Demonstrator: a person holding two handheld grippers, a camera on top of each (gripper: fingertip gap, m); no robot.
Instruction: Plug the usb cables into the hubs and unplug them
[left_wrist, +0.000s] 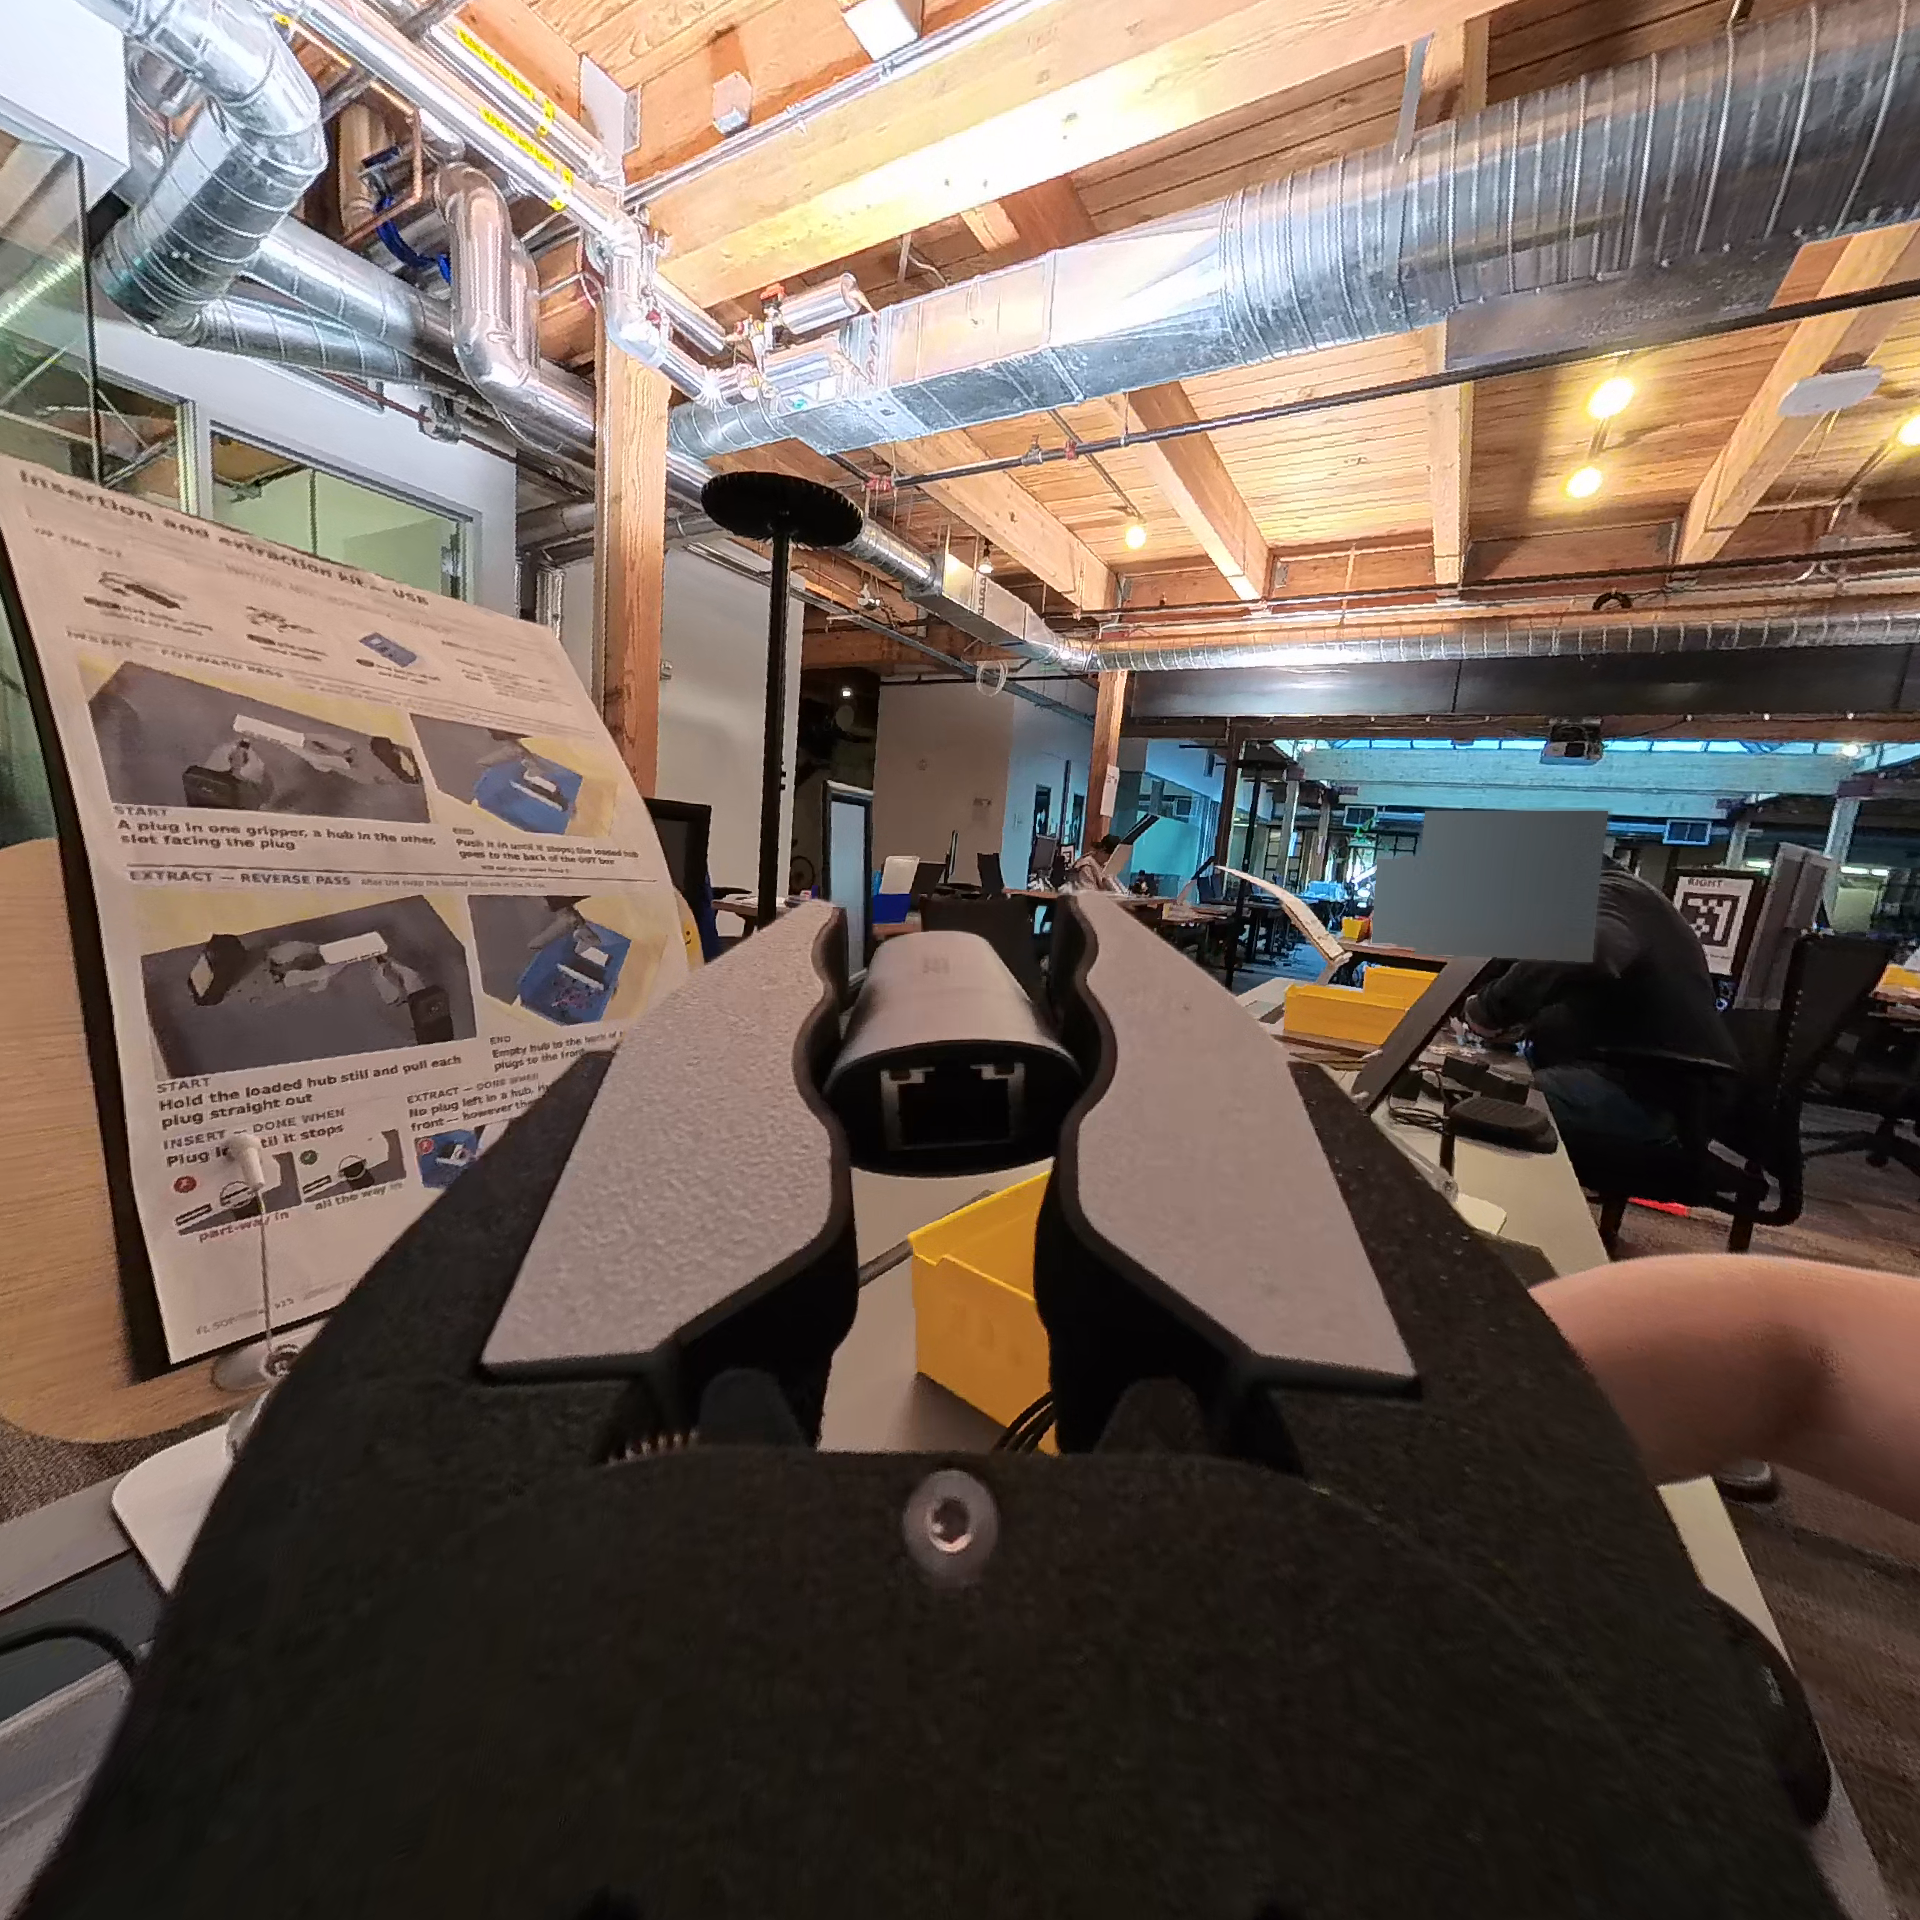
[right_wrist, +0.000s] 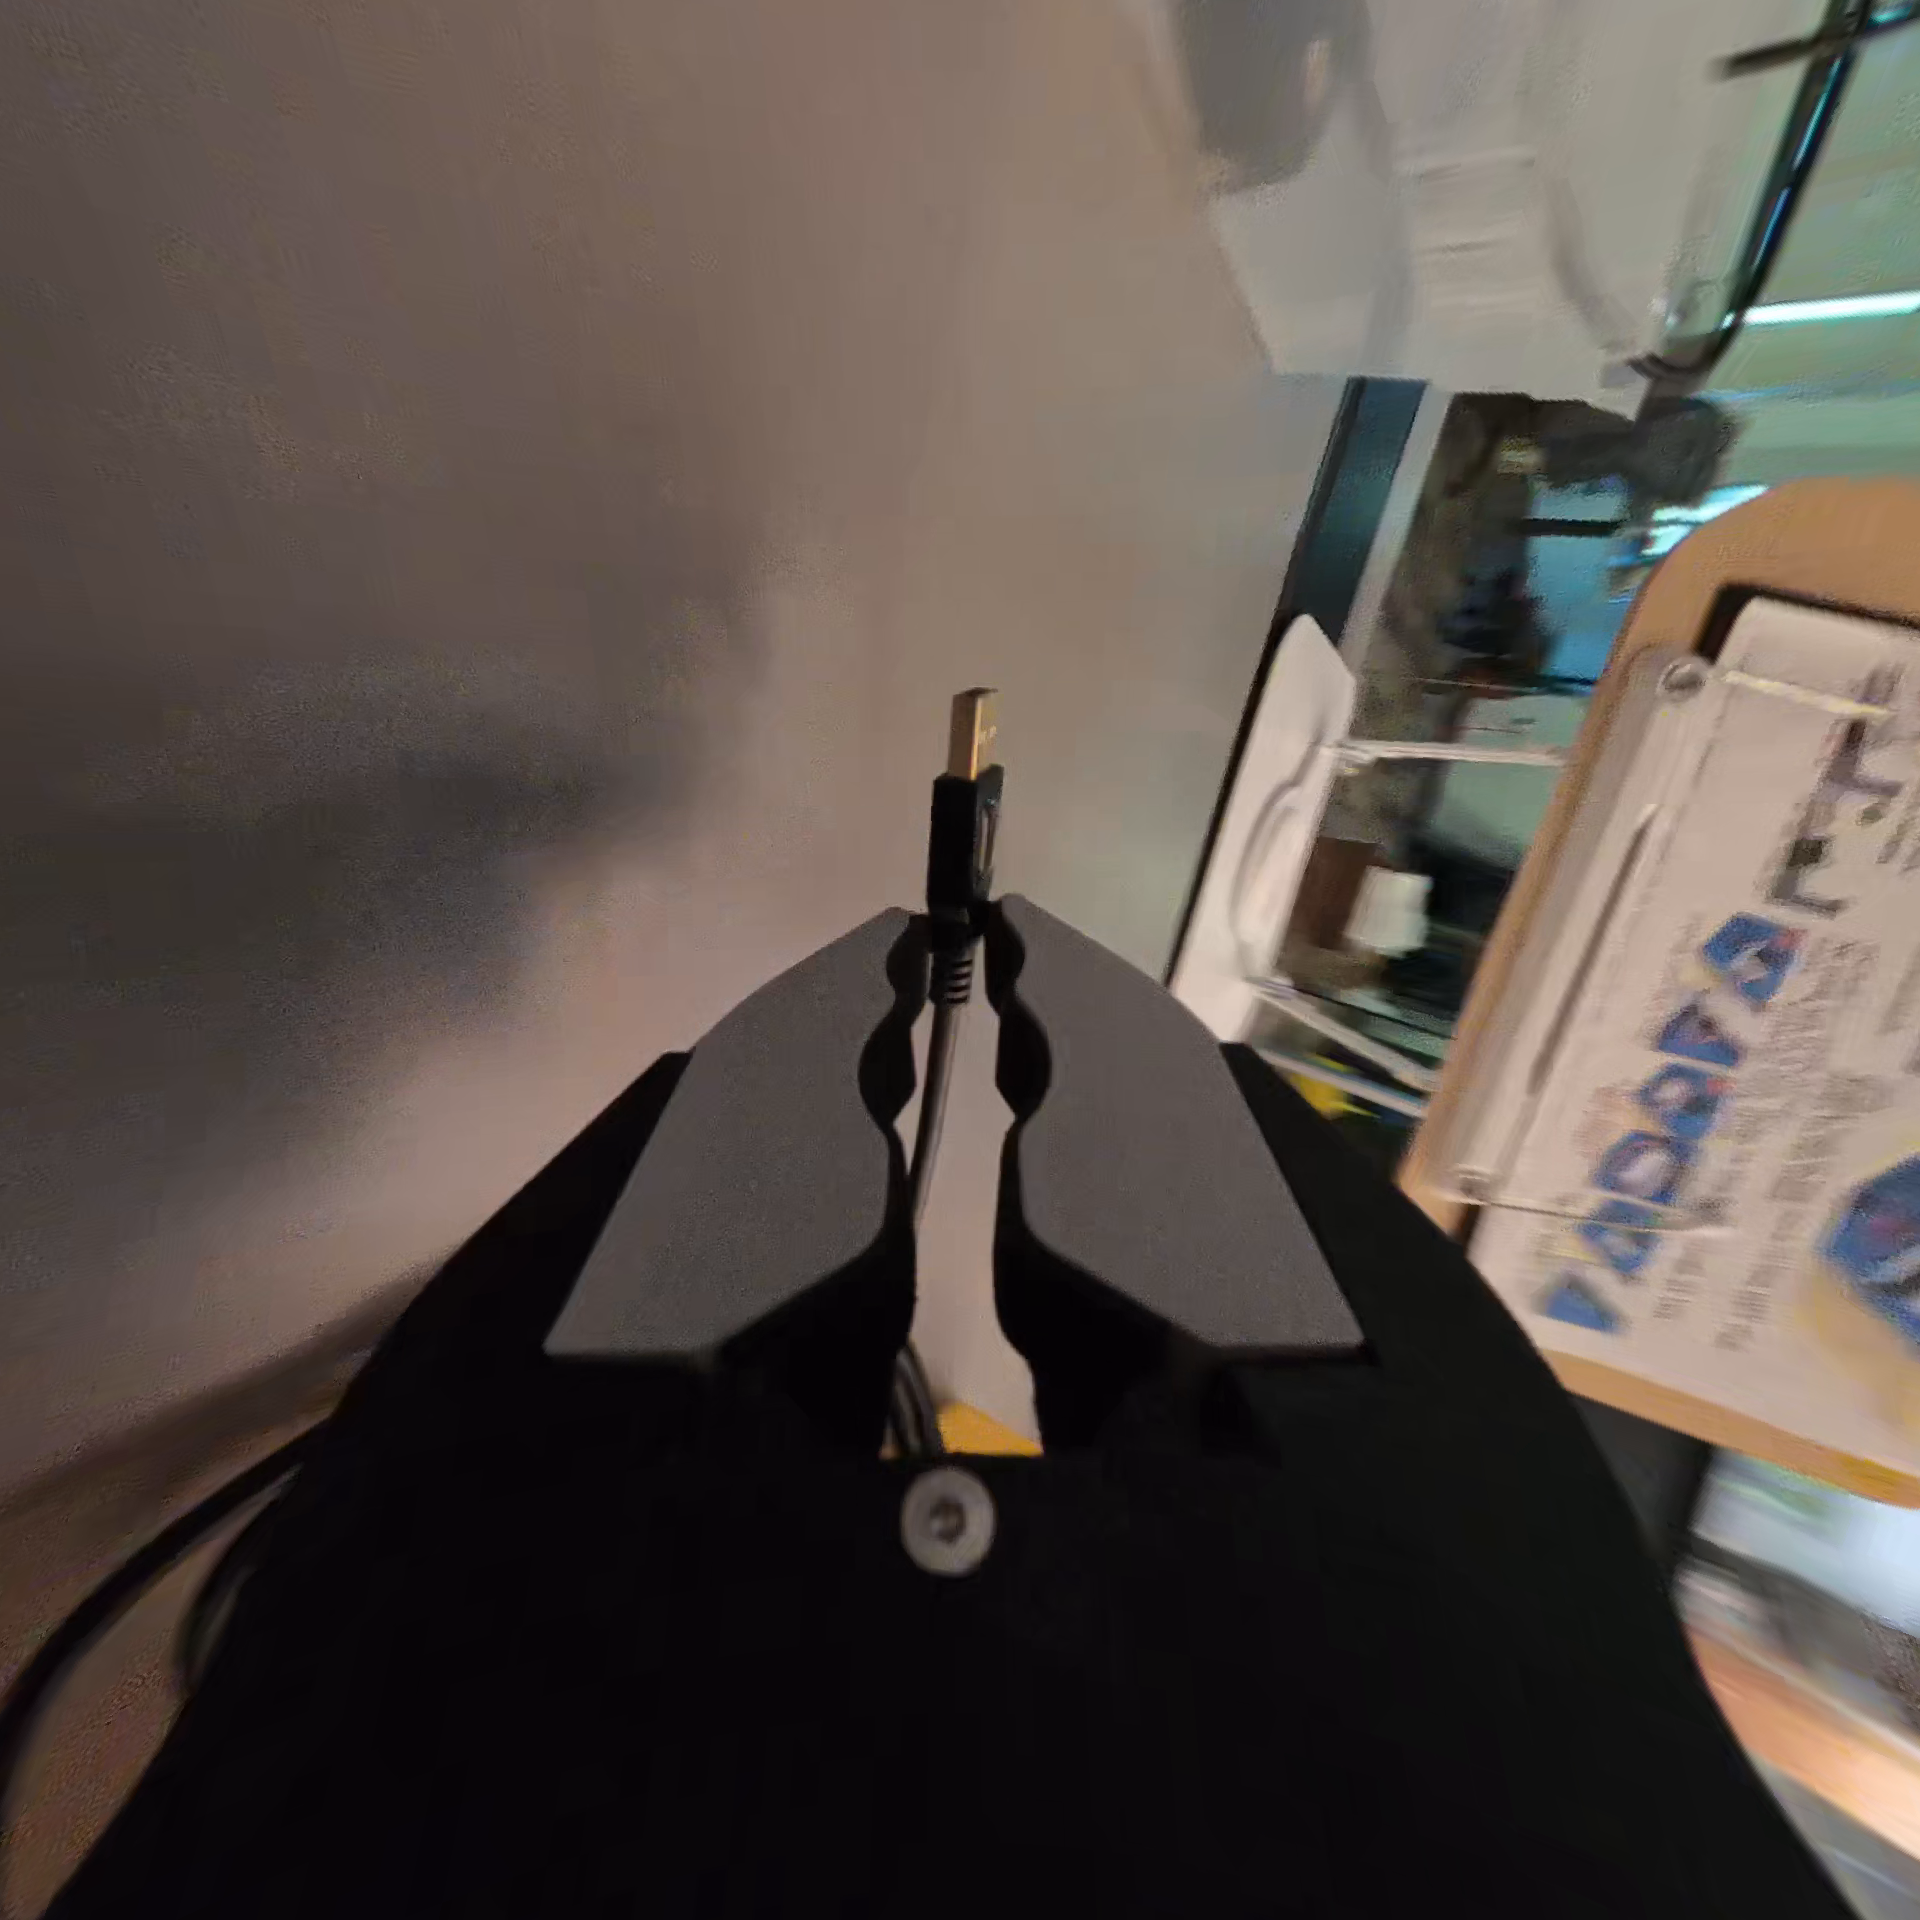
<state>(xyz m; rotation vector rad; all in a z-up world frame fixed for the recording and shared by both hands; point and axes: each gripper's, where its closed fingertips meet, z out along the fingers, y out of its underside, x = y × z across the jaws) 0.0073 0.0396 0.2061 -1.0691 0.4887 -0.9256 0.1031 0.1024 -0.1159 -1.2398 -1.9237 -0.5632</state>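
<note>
**Hub and plug held apart, ready to be lined up**

Nearest the lens, the left claw (left_wrist: 945, 997) clamps a dark hub (left_wrist: 951, 1049) between its fingers, one socketed end facing back toward the camera, likely so the hub stays steady. A yellow bin (left_wrist: 982, 1309) sits below on the worktop (left_wrist: 1538, 1195). The right claw (right_wrist: 961, 914) pinches a black usb cable (right_wrist: 935, 1091) just behind its plug (right_wrist: 971, 769), leaving the metal tip free to enter a port.

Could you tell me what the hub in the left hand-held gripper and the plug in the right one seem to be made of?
The hub looks like dark grey matte plastic or coated metal: smooth rounded shell, soft sheen. The plug has a gold-toned metal tip, shiny and folded, and a black body that looks like moulded plastic with a ribbed, rubbery strain relief.
</note>
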